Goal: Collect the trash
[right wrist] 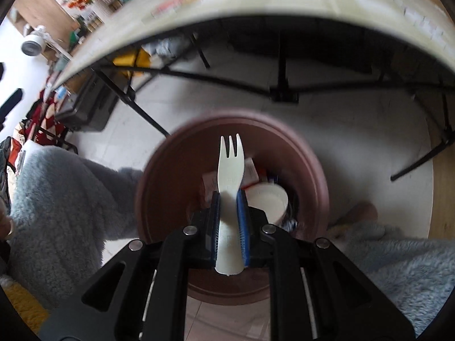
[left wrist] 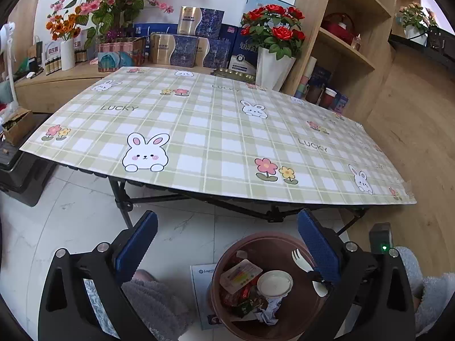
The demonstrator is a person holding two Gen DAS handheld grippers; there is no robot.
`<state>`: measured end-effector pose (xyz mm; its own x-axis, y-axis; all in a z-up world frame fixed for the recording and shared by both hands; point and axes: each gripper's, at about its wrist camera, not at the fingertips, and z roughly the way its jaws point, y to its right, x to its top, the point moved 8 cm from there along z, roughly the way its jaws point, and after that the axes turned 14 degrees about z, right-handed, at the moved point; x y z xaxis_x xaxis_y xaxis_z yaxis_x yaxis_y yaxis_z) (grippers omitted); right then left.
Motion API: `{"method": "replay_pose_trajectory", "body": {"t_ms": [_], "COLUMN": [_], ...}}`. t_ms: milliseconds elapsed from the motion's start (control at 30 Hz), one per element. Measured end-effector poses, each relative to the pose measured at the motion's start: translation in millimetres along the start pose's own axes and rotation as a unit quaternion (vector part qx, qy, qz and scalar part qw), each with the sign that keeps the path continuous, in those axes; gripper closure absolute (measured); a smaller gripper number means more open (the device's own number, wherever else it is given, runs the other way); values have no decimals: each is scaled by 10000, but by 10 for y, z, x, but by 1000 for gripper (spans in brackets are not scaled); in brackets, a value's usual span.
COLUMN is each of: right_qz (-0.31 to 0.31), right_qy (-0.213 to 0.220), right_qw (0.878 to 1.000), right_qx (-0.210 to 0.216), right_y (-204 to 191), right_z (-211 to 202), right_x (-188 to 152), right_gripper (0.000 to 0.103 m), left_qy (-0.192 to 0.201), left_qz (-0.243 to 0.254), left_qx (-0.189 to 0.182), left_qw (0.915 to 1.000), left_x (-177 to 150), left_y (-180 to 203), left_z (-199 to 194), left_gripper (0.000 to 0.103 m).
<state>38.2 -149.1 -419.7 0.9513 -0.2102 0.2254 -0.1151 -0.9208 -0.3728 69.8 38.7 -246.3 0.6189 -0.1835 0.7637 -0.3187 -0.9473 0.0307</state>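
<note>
A brown round bin (left wrist: pixel 224 307) stands on the floor in front of the table and holds a white cup (left wrist: pixel 274 282) and wrappers (left wrist: pixel 240 275). My left gripper (left wrist: pixel 227 244) hangs above the bin's left side, open wide, with nothing between its blue pads (left wrist: pixel 136 251). In the right wrist view my right gripper (right wrist: pixel 229 199) is shut on a white plastic spork (right wrist: pixel 230 164), tines pointing forward, directly over the bin (right wrist: pixel 159 199) and its cup (right wrist: pixel 270 201). The spork (left wrist: pixel 300 257) also shows in the left wrist view over the bin's right side.
The folding table (left wrist: pixel 199 130) with a plaid bunny cloth has black legs (right wrist: pixel 281 68) just behind the bin. Boxes and flower vases (left wrist: pixel 273 68) stand behind it, and wooden shelves (left wrist: pixel 349 45) at the right. A person's fluffy grey sleeves (right wrist: pixel 57 199) flank the bin. A leaflet (left wrist: pixel 203 289) lies beside it.
</note>
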Motion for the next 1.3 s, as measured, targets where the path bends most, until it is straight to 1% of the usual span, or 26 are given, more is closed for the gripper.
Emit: {"method": "replay_pose_trajectory", "body": {"t_ms": [133,167,233,300,333,400,433,500,633,700,767,800,867,1000,1067,1200,1300], "right_qz": [-49,-56,-56,-63,-65,-78,-90,-128,-182,-195,-267,-302,-318,-339,-373,-332,-332], "right_qy": [-175,-196,-152,-35,12,82,115,236,704,1079,1438,1669,2084,2784,3146,3498,3628], "right_qw": [9998,9997,9998,9999,9999,9999,9999,9996,9971,9936,9883,9838,9752,9578,9461,9338,9288], "right_qx": [-105,-125,-101,-99,-90,-77,-73,-95,-218,-277,-427,-578,-676,-638,-669,-673,-671], "right_y": [7,2,-6,-14,-13,-18,-25,-47,-76,-88,-104,-123,-176,-307,-354,-368,-364], "right_z": [80,83,55,10,-7,-32,-53,-109,-363,-583,-814,-998,-1365,-2072,-2441,-2901,-3105], "right_x": [-19,-32,-29,0,17,40,49,71,198,300,419,512,691,1004,1137,1273,1283], "right_gripper": [87,82,70,46,42,30,27,15,9,6,6,6,6,6,6,6,6], "left_qy": [-31,-41,-59,-72,-74,-74,-74,-72,-57,-2,139,199,368,666,917,1282,1520], "left_qz": [-7,-9,-4,10,17,35,45,53,151,304,524,606,831,979,1076,1284,1371], "left_qx": [15,11,5,-9,-15,-10,-1,3,113,280,513,564,625,729,885,994,1247], "left_qw": [10000,10000,10000,10000,10000,10000,10000,10000,9998,9991,9972,9964,9939,9903,9860,9784,9709], "left_x": [-75,-89,-109,-120,-123,-124,-127,-125,-78,0,152,216,424,829,1071,1410,1574], "left_y": [-11,-7,-5,7,15,23,27,32,39,36,40,44,63,74,107,214,274], "left_z": [-10,-8,-3,-2,0,0,-2,-6,-29,-66,-135,-164,-239,-414,-565,-803,-980], "left_gripper": [7,7,7,7,7,7,7,7,7,7,7,7,6,6,6,6,6]}}
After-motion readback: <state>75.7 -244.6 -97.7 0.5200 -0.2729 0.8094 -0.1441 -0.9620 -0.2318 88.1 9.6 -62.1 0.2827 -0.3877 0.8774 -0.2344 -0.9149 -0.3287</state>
